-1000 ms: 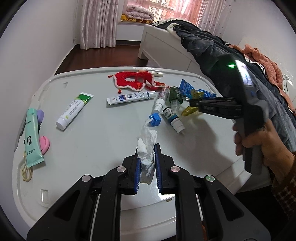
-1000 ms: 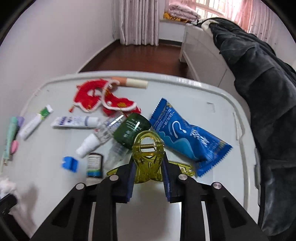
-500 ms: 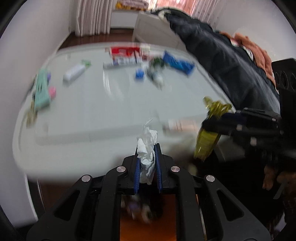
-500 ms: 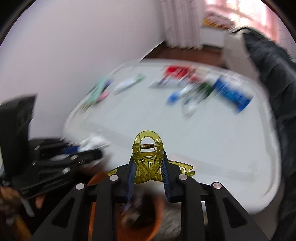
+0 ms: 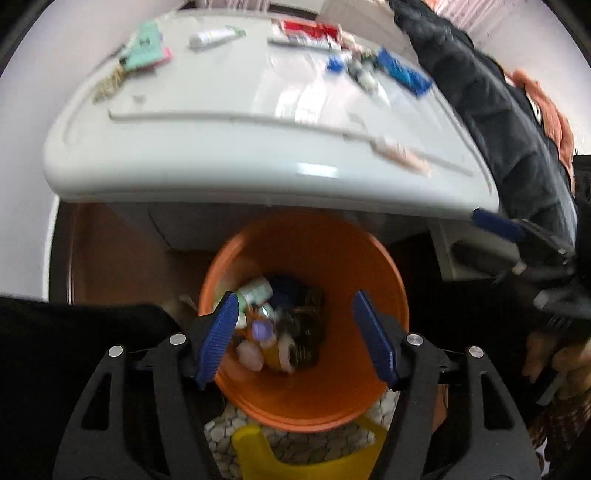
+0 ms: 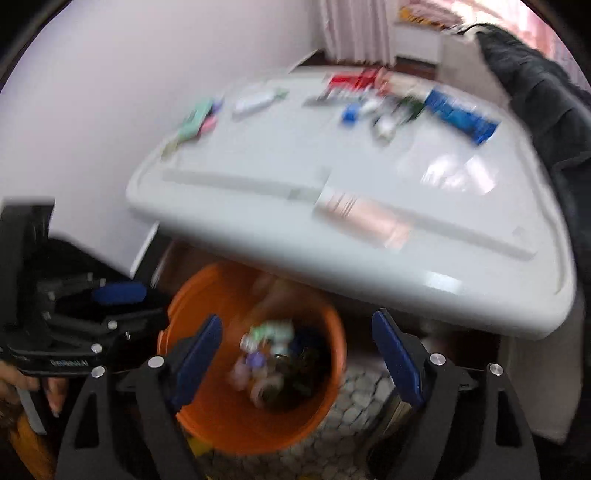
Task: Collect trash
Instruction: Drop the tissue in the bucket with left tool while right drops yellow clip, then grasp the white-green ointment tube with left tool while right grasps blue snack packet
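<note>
We see the trash [image 5: 275,325] piled in the orange bucket [image 5: 332,251] on the floor under the tabletop [image 5: 207,147] edge, our left hand-held gripper [image 5: 295,332] and right hand-held gripper [image 6: 295,354] over it, jaws just opened wide, nothing between them.

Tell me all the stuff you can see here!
bin: one, orange, on the floor under the table edge, full of mixed trash
table: one, white, above the bin
packet: one, blue, far right of the table
tube: one, white, far left of the table
coat: one, dark, right of the table
left gripper: black, blue pads, open over the bin, nothing between
right gripper: same, open over the bin
</note>
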### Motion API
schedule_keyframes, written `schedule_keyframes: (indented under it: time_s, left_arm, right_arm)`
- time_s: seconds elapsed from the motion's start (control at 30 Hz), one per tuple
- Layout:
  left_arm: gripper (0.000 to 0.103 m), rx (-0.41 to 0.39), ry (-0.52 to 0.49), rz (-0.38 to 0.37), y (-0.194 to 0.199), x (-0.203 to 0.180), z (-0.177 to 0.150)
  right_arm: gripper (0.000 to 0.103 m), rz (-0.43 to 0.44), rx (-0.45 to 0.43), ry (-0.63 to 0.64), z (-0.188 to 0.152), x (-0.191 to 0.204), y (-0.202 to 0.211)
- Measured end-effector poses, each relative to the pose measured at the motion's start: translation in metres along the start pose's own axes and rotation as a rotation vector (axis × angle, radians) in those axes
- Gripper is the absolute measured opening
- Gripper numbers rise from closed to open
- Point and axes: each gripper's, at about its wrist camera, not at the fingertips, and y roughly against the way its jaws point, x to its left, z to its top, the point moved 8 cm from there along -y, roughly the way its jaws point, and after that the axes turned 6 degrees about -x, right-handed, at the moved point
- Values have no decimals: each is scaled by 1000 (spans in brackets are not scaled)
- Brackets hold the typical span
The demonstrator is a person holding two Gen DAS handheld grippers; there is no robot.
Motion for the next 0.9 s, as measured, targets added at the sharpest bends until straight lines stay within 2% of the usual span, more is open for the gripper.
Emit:
schedule_keyframes:
  time_s: [0.07,0.17,0.23,0.33,0.37,0.43,0.53,0.6,0.67,0.7,0.73,0.9]
  left_arm:
    - [64,-32,-26,1,2,-1,16]
    - [64,-136,-96,24,11,-3,58]
    - [64,-194,-142,36,11,-2,96]
    - [64,-271,-216,53,6,5,152]
    - [64,-290,-237,71,-1,8,169]
    - [64,-282,-291,56,-18,17,199]
    - [64,-261,-333,114,-54,38,234]
    - [64,-226,-314,165,-80,56,251]
    - [64,-197,-280,180,-99,70,262]
    - [64,-204,-262,210,-108,78,269]
    - [64,-225,-265,239,-109,82,274]
    - [64,-185,-215,283,-129,98,288]
  right_arm:
    - [82,-24,-70,-6,28,-12,13]
    - [85,-40,-161,-8,71,-26,28]
    - [87,-51,-233,-13,106,-37,34]
    - [89,-56,-316,-50,142,-56,28]
    - [89,-58,-328,-65,144,-62,27]
    - [89,-71,-345,-104,144,-79,17]
    - [89,-100,-280,-156,133,-97,-2]
    - [89,-74,-274,-183,136,-103,-5]
    - [89,-77,-287,-178,138,-104,-1]
    - [89,-82,-296,-172,139,-104,1]
    - [90,-84,-305,-168,140,-104,4]
    - [90,-51,-304,-163,143,-100,5]
